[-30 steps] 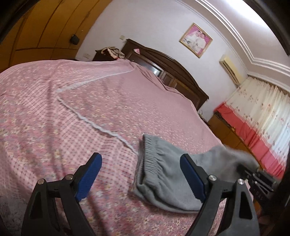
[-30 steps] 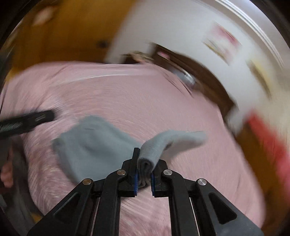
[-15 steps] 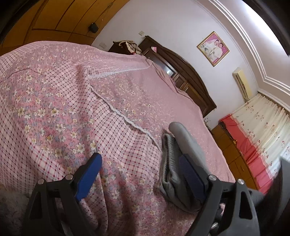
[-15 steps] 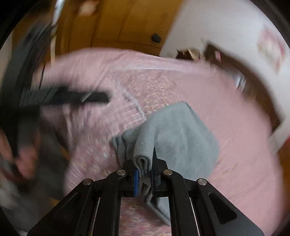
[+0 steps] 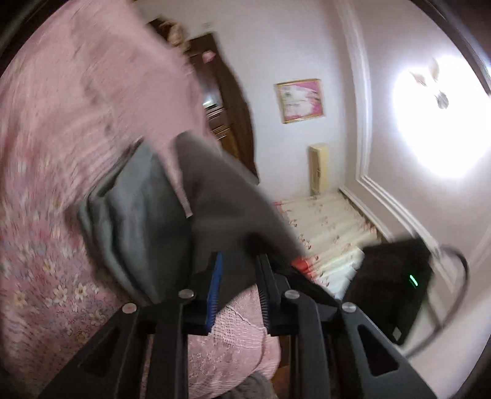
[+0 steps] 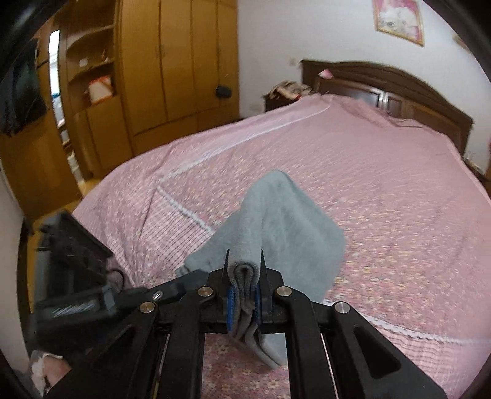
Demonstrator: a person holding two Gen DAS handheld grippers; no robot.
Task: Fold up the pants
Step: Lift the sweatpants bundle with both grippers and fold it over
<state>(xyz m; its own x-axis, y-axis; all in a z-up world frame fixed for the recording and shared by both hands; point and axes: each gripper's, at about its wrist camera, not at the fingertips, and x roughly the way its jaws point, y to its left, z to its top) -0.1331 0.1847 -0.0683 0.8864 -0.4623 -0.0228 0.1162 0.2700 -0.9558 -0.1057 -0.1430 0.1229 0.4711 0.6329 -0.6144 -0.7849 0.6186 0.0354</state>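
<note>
Right wrist view: bed (image 6: 383,190) fills the centre and right of frame, covered in a pink floral bedspread (image 6: 307,147) with a white lace seam running from mid-left down to lower right. Dark wooden headboard (image 6: 399,92) at upper right. Orange-brown wardrobe (image 6: 172,67) across the upper left, open shelves at its left end. Framed picture (image 6: 399,18) on the white wall, top right. Small cluttered nightstand (image 6: 285,92) just left of the headboard.

Grey pants (image 6: 285,227) sit on the bedspread at frame centre, bunched and partly lifted. Right gripper (image 6: 244,294) at bottom centre is clamped on a rolled fold of the pants; cloth is squeezed between the blue pads. Left gripper (image 6: 172,288) comes in from lower left, its tip at the near-left edge of the pants.

Left wrist view, heavily blurred and tilted: bedspread (image 5: 61,153) on the left half, pants (image 5: 147,221) at centre, headboard (image 5: 227,122) above them. Picture (image 5: 300,101) on the wall upper centre, air conditioner (image 5: 317,172) below it, floral curtain (image 5: 331,233) centre right, bright ceiling light (image 5: 438,122) at right. Left gripper (image 5: 237,291) at bottom centre: jaws have just been closing and stand narrow, dark grey cloth lies between them; too blurred to tell whether the pads press it.
</note>
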